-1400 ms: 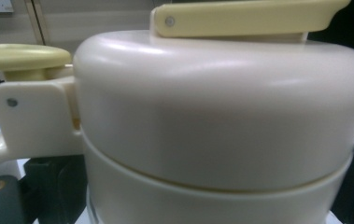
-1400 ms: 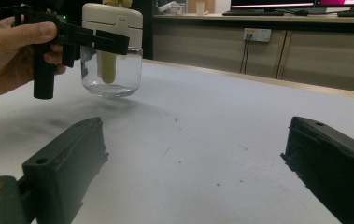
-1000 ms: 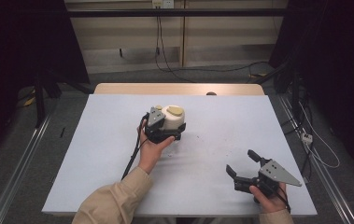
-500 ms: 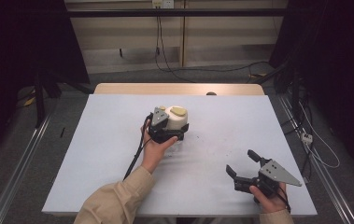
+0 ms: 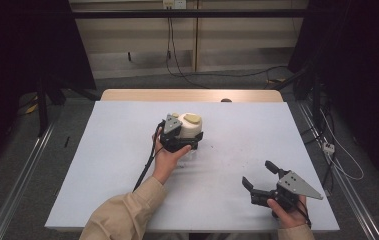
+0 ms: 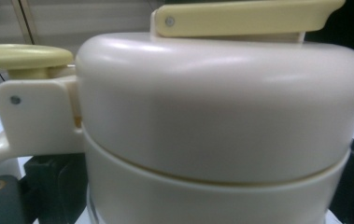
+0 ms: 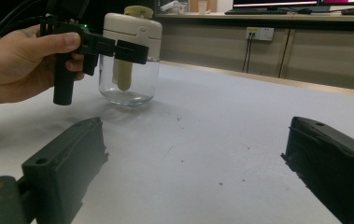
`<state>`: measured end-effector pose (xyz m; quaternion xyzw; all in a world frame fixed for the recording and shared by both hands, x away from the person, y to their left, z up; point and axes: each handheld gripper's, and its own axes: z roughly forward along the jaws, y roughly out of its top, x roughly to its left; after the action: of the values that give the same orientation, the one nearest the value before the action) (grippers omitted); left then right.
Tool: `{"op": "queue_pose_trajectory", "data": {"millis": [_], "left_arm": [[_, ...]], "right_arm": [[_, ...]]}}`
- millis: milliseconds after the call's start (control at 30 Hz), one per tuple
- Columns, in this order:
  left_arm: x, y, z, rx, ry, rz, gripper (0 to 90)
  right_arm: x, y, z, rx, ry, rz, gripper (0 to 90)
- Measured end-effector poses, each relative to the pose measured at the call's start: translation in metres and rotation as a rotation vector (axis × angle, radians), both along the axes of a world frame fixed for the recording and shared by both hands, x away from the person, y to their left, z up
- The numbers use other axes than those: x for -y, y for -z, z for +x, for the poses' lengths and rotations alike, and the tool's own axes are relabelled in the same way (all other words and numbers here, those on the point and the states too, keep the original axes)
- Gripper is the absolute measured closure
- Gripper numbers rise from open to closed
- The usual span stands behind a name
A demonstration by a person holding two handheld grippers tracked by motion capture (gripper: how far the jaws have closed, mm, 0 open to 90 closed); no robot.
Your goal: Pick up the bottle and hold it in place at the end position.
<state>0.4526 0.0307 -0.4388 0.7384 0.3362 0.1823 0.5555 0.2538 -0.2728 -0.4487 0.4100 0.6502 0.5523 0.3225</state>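
Fingers of our left gripper (image 5: pixel 184 141) sit on either side of the glass jar (image 7: pixel 128 81), clasped about it just under its cream lid (image 7: pixel 132 29); in the right gripper view one black jaw crosses the front of the glass near the top, and the jar stands upright on the white table (image 5: pixel 117 150). Our left hand (image 5: pixel 167 155) grips the handle behind it, thumb over the top. In the left gripper view the lid's domed cream body fills the near field, with a pale yellow lever (image 6: pixel 244 17) lying flat across its crown and a round yellow knob (image 6: pixel 23 56) off to one side. Through the clear glass we see a pale yellow piece (image 7: pixel 124 74) hanging down inside.

Our right gripper (image 5: pixel 263 177) rests near the table's front right edge, well apart from the jar, held by our right hand (image 5: pixel 289 212). Its two black jaws stand wide apart with nothing between them but bare tabletop. A black cable (image 5: pixel 144 170) trails from the left gripper back along our beige sleeve (image 5: pixel 122 215).
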Motion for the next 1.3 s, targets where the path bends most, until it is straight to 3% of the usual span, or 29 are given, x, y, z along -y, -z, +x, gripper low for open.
{"op": "queue_pose_trajectory", "data": {"millis": [533, 967, 1300], "left_arm": [[0.01, 0.008, 0.005, -0.013, -0.003, -0.002, 5.4], [0.019, 0.011, 0.007, 0.019, -0.019, 0.012, 5.4], [0.024, 0.013, 0.006, 0.033, -0.003, 0.006, 5.4]], "right_arm": [[0.002, 0.0, 0.001, -0.002, 0.019, 0.004, 4.3], [0.002, 0.0, 0.001, -0.003, 0.022, 0.006, 4.4], [0.002, 0.0, 0.0, -0.004, 0.016, 0.003, 4.4]]}}
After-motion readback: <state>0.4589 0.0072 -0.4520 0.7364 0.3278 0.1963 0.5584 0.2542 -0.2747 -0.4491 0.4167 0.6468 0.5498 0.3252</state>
